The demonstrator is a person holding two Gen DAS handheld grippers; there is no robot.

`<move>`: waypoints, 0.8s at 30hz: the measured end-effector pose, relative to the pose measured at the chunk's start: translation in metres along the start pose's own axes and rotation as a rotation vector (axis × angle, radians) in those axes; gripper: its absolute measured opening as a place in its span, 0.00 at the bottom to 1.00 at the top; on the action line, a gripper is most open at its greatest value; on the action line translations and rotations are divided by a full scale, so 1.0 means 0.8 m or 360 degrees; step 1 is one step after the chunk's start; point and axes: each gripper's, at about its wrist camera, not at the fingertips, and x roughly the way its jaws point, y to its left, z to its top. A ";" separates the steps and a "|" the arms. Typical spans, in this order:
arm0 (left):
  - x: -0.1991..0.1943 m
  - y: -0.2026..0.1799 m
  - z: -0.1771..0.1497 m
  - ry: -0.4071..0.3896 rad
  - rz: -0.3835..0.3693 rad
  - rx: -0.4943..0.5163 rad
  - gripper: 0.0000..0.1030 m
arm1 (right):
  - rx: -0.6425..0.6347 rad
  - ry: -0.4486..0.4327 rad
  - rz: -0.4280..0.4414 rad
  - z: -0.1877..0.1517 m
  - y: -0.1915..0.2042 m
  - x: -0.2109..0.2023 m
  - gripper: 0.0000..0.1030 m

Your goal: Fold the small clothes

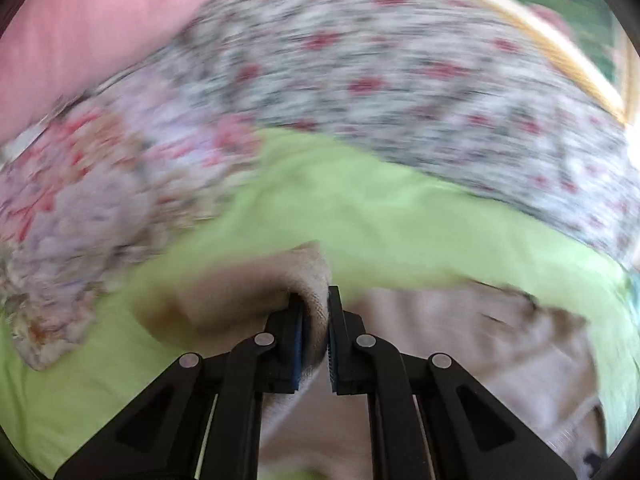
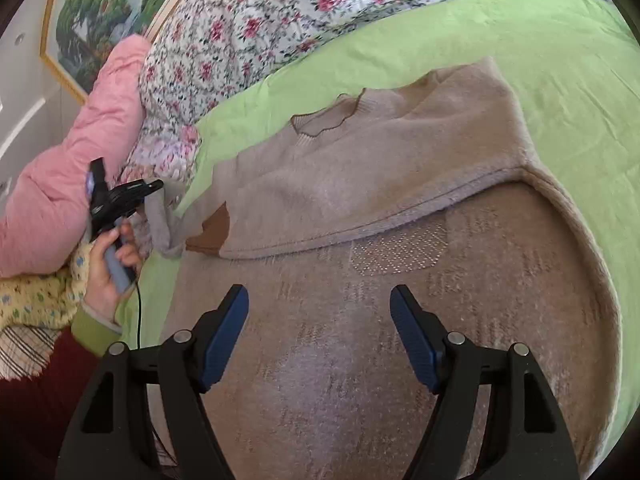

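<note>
The beige sweater [image 2: 360, 184] lay spread on the green bed sheet [image 2: 560, 80]. The left tongs [image 1: 316, 316] were clamped on its sleeve [image 1: 308, 276] at the left; the right tongs [image 2: 320, 300] hung apart over the body. Sleeve fold under way; next, probably carry it rightward across the body.

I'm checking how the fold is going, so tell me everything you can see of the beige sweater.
The beige sweater looks like soft, fuzzy knit with a wavy brown-trimmed neckline, a brown cuff and a patterned front panel. It lies on the green sheet, its upper part already folded over the lower. The left gripper is shut on one sleeve, lifting it off the bed. The right gripper hovers open over the lower part.
</note>
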 end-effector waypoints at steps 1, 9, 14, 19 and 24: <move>-0.007 -0.023 -0.004 0.0000 -0.0064 0.0034 0.08 | 0.0012 -0.0010 -0.0003 0.000 -0.002 -0.003 0.72; -0.027 -0.203 -0.075 0.0085 -0.0421 0.0440 0.08 | 0.0125 -0.0107 -0.0053 -0.005 -0.032 -0.041 0.72; 0.002 -0.254 -0.137 0.0268 -0.0444 0.0608 0.17 | 0.0199 -0.0148 -0.0096 -0.002 -0.055 -0.060 0.72; 0.003 -0.237 -0.177 0.0416 -0.0442 0.0639 0.53 | 0.0198 -0.0153 -0.0122 0.004 -0.057 -0.062 0.72; -0.056 -0.168 -0.201 0.0347 -0.0430 0.0556 0.69 | 0.0116 -0.0138 -0.0110 0.016 -0.036 -0.047 0.72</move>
